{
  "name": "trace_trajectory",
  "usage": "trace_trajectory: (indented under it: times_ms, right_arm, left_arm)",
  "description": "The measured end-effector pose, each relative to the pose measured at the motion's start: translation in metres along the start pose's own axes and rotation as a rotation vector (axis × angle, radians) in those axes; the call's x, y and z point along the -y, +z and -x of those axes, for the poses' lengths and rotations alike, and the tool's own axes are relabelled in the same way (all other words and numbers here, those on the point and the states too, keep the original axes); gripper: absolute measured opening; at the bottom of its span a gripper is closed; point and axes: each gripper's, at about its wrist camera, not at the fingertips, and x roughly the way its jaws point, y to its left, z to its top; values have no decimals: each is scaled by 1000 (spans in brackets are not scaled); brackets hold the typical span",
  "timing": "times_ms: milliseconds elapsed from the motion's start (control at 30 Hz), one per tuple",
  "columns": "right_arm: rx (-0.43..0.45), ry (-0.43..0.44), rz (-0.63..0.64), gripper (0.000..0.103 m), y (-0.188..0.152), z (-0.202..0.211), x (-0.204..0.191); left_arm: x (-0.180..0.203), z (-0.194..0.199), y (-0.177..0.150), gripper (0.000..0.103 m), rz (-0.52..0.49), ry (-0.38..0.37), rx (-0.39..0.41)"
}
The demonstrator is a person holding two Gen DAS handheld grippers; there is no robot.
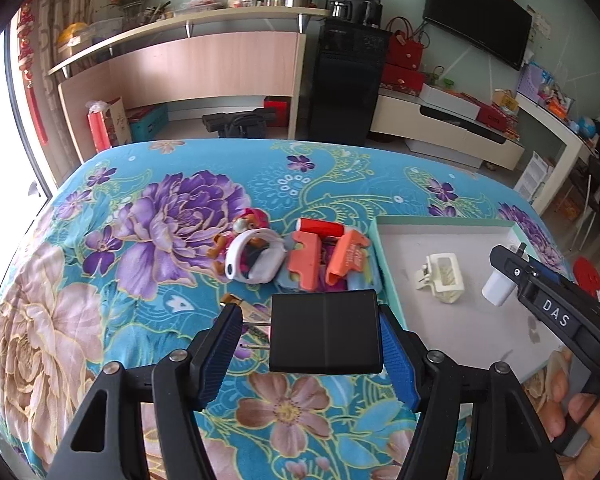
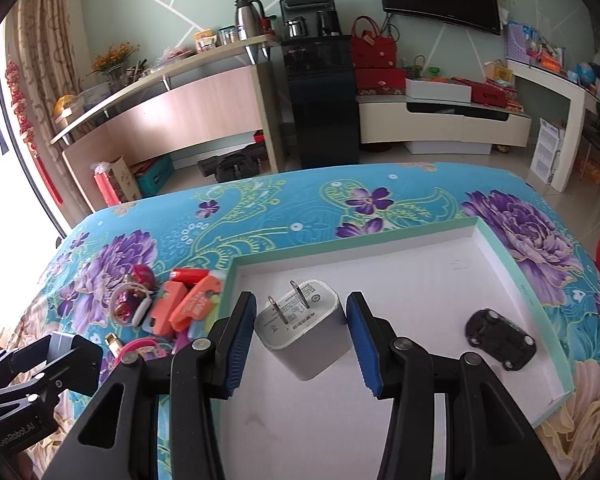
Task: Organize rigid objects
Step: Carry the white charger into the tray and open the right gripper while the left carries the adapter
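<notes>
Left gripper (image 1: pixel 310 340) jaws clamped on my black adapter (image 1: pixel 325 331), right gripper (image 2: pixel 302 338) jaws gripping white charger (image 2: pixel 306 334) above tray (image 2: pixel 548 312), probably a toy car (image 2: pixel 500 344) inside.

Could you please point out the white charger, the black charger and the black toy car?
white charger (image 2: pixel 306 336), right wrist view, on its pronged face.
black charger (image 1: pixel 325 330), left wrist view, on its broad top.
black toy car (image 2: pixel 500 340), right wrist view, on its underside.

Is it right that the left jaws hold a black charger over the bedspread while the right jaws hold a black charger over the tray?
Not quite. The right gripper holds a white charger, not a black one, over the tray, as the right wrist view shows. The rest stands: the left gripper holds the black charger over the bedspread.
</notes>
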Motion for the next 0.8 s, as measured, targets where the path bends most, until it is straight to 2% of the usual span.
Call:
trace_trajectory:
  times_ms: [333, 567, 800]
  right_arm:
    - [-49, -124, -145, 48, -5, -2, 68]
    - [-65, -131, -218, 49, -10, -1, 96]
    - [-104, -138, -257, 49, -16, -7, 112]
  left_arm:
    - [82, -15, 8, 70, -197, -34, -34]
    - [129, -42, 3, 70, -294, -31, -85]
    - [148, -66, -7, 70, -320, -13, -137]
